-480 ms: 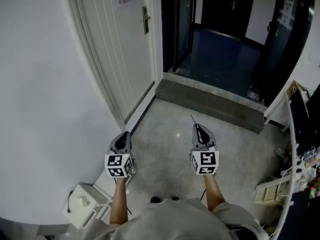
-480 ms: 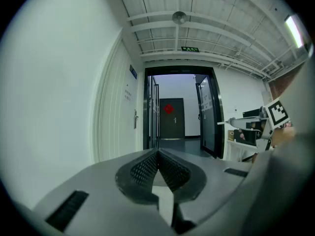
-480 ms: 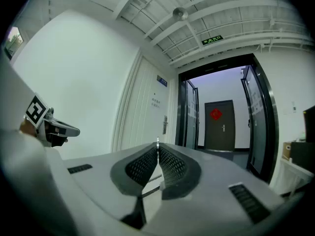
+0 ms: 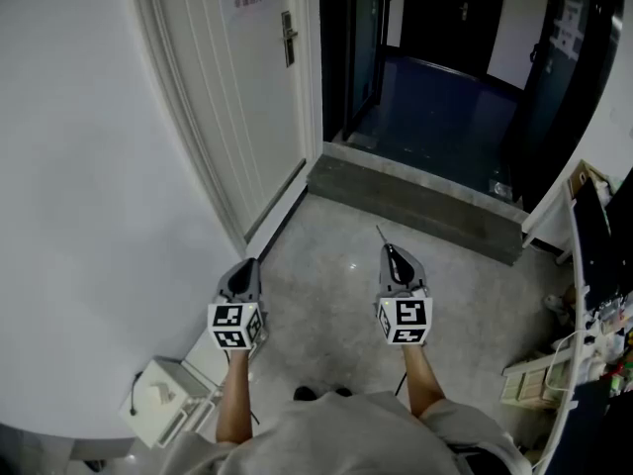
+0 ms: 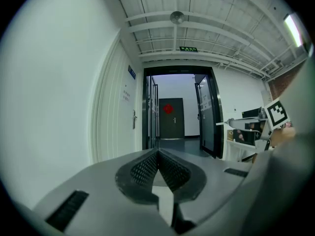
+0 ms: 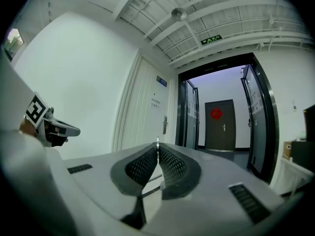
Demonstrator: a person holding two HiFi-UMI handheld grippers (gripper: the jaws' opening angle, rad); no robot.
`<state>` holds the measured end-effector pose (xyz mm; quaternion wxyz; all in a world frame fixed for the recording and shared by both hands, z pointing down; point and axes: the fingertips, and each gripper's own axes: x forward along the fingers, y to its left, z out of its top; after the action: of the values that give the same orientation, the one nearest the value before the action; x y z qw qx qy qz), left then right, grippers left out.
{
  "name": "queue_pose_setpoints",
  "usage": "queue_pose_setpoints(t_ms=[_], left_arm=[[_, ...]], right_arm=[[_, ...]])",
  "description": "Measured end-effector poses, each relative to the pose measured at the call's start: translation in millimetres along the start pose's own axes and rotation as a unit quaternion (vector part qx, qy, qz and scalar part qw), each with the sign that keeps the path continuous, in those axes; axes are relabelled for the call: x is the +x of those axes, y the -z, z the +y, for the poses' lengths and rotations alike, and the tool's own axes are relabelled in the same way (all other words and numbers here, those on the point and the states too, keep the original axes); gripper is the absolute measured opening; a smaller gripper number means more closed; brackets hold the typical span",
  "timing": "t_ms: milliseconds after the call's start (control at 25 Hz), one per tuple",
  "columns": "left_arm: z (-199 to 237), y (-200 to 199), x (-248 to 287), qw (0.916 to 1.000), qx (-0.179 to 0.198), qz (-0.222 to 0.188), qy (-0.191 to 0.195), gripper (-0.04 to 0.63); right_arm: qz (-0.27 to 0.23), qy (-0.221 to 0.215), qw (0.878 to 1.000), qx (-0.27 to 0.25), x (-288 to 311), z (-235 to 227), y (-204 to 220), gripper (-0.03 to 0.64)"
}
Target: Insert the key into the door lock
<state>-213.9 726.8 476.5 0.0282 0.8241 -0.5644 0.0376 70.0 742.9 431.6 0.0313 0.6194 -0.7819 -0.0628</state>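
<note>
Key (image 4: 380, 236) pinched by right gripper (image 4: 390, 252), fingers (image 6: 142, 166) clenched on it, tip poking out | left gripper (image 4: 246, 267) fingers clamped together, empty | door lock (image 4: 287, 38) well away, at the door's edge | risk: key probably twists in that skimpy grip if it meets the keyhole crooked

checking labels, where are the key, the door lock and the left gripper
key (image 4: 381, 237), head view, mid shaft
door lock (image 4: 288, 38), head view, its plate
left gripper (image 4: 251, 264), head view, jaw tips
</note>
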Motion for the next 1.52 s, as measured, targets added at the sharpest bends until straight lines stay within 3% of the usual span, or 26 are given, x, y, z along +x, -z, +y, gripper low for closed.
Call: queue_pose_setpoints(t_ms=[840, 1200, 1520], left_arm=[[-59.5, 20.3, 37.3, 0.9998, -0.013, 0.015, -0.006, 0.017], [-41.1, 28.2, 108.5, 0.9996, -0.020, 0.022, 0.005, 0.017], [17.2, 8.6, 222.4, 0.9995, -0.014, 0.010, 0.026, 0.017]], right_arm=[[0.010, -0.025, 1.000, 0.004, 13.4, -51.5, 26.5, 0.029], [0.018, -0.021, 1.000, 0.001, 79.3, -68.2, 42.2, 0.029], [0.008, -0.007, 1.000, -0.009, 199.3, -79.9, 35.6, 0.029]])
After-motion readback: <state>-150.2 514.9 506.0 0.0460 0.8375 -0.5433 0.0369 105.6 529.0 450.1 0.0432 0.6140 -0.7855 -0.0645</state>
